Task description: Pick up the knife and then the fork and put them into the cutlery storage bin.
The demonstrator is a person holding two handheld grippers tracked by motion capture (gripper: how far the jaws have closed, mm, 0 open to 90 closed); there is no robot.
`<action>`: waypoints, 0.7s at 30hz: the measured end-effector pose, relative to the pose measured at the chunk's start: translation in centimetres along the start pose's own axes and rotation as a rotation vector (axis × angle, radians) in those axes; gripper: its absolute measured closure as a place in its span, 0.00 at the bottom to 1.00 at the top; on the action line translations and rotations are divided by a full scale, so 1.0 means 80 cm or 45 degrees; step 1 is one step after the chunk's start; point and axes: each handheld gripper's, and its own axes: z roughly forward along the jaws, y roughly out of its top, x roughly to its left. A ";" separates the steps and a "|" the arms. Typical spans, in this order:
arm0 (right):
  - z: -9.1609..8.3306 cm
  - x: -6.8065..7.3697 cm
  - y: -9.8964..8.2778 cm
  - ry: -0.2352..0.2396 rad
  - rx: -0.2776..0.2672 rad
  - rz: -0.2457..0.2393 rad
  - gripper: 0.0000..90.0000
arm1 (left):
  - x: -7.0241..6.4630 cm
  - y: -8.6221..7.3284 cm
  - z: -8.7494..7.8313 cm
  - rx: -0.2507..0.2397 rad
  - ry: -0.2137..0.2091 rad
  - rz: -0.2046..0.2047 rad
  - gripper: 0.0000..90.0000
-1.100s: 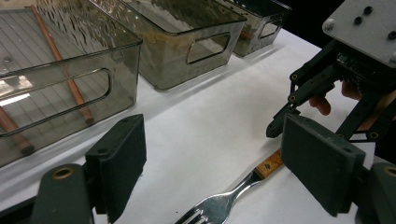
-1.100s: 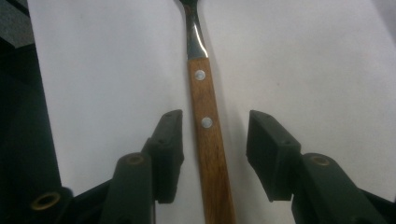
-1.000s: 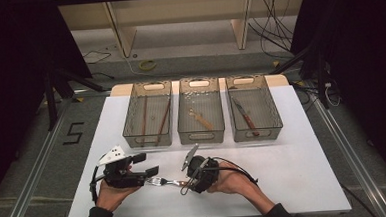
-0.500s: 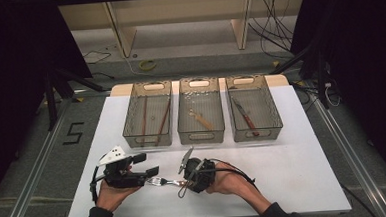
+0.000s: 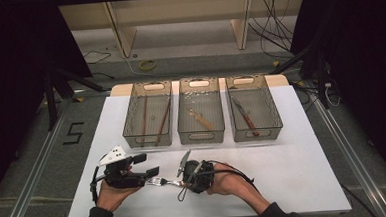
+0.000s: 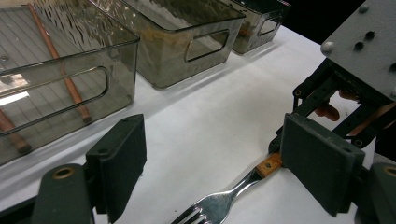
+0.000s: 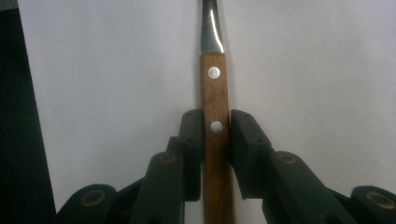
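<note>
Fork [image 5: 161, 181]: lies on the white table [image 5: 293, 153] near its front edge, between the two grippers; wooden handle with rivets, metal tines pointing toward the left gripper.
Right gripper [image 7: 216, 135]: jaws have just been closing, and both pads now press the sides of the wooden handle (one rivet sits right between them).
Left gripper [image 6: 210, 163]: jaws stand wide apart, nothing gripped; the tines lie on the table between them, touching neither pad.
Bins [image 5: 201, 115]: three clear ones in a row farther back, well apart from the fork, each holding utensils.
Hands: both rest low at the table's front.
</note>
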 end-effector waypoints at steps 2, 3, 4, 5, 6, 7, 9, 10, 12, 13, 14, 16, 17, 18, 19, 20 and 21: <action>0.000 0.001 0.000 -0.005 0.003 -0.018 0.85 | 0.000 0.000 0.000 0.002 0.001 0.001 0.25; 0.000 0.002 0.000 -0.013 0.002 -0.024 0.85 | 0.000 0.000 0.000 0.002 0.000 0.001 0.25; 0.000 0.003 0.000 -0.017 0.001 -0.033 0.85 | 0.000 0.000 0.000 0.001 0.001 0.001 0.25; 0.000 0.003 0.000 -0.018 0.001 -0.039 0.85 | 0.000 0.000 0.000 0.000 0.002 0.000 0.25; 0.000 0.004 0.001 -0.021 0.008 -0.046 0.86 | 0.000 0.000 0.000 0.001 0.002 0.000 0.25; 0.000 0.004 0.001 -0.022 0.008 -0.049 0.86 | 0.000 0.000 0.000 0.001 0.002 0.000 0.25; 0.000 0.004 0.001 -0.026 0.005 -0.051 0.86 | 0.000 0.000 -0.001 0.001 0.002 0.001 0.25; 0.000 0.004 0.001 -0.025 0.004 -0.050 0.86 | 0.000 0.000 -0.001 0.002 0.002 0.000 0.25; -0.001 0.004 0.000 -0.022 -0.001 -0.043 0.86 | 0.001 0.000 -0.001 0.003 0.002 -0.001 0.25; -0.001 0.003 0.000 -0.014 -0.003 -0.044 0.86 | 0.001 0.000 -0.002 0.002 0.003 0.000 0.25; -0.002 0.002 -0.001 -0.006 -0.003 -0.037 0.86 | 0.001 0.000 -0.002 -0.004 0.005 -0.004 0.25; -0.004 0.001 -0.003 0.006 -0.025 -0.019 0.86 | 0.001 0.000 -0.002 -0.008 0.008 -0.006 0.25; -0.005 -0.001 -0.003 0.012 -0.034 -0.019 0.86 | 0.002 0.000 -0.002 -0.013 0.009 -0.007 0.25; -0.007 -0.003 -0.005 0.009 -0.055 -0.005 0.86 | 0.002 0.000 -0.003 -0.016 0.013 -0.010 0.25; -0.010 -0.005 -0.006 0.012 -0.056 0.009 0.86 | 0.002 0.000 -0.004 -0.018 0.014 -0.010 0.25; -0.012 -0.007 -0.008 0.015 -0.073 0.017 0.86 | 0.002 0.000 -0.004 -0.026 0.018 -0.012 0.25; -0.013 -0.009 -0.009 0.012 -0.087 0.025 0.86 | 0.002 0.000 -0.005 -0.033 0.024 -0.013 0.25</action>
